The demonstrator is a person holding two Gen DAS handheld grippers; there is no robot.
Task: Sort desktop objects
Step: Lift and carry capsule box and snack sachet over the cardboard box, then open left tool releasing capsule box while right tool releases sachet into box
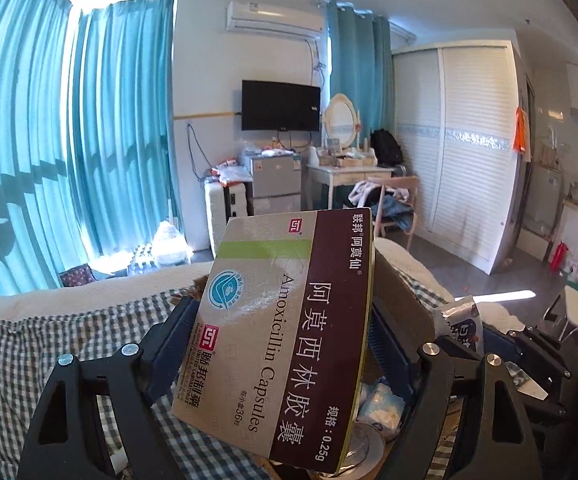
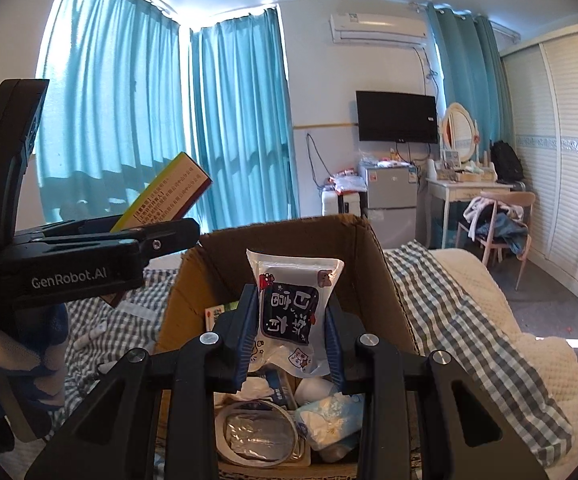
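while the left tongs (image 1: pixel 277 344) stand wide and clamped on the two long sides of an amoxicillin capsules box (image 1: pixel 277 332), that box is held in the air, tilted, its maroon and beige printed face filling the middle of the left wrist view. from the right wrist view the same box shows as a slanted yellow-edged end sticking up past the black body of the left tongs, over the left rim of a cardboard box (image 2: pixel 385 280). the right tongs (image 2: pixel 291 334) are drawn in narrow and pinched on a white snack packet (image 2: pixel 295 304) with a dark printed panel; the packet stands upright between the blue pads (image 2: pixel 249 328), above the open mouth of the cardboard box. that cardboard box sits on a bed covered by a checked sheet (image 2: pixel 441 300), with a cream waffle blanket (image 2: pixel 529 364) toward the bed's right edge. inside the cardboard box lie a round foil-topped tub (image 2: pixel 255 432), a pale blue and white soft pack (image 2: pixel 329 416) and other small packets too jumbled to name. a small white tube (image 2: pixel 91 334) lies on the sheet left of the cardboard box. a person's hand in a white and blue glove (image 2: pixel 13 356) grips the left tongs' handle.
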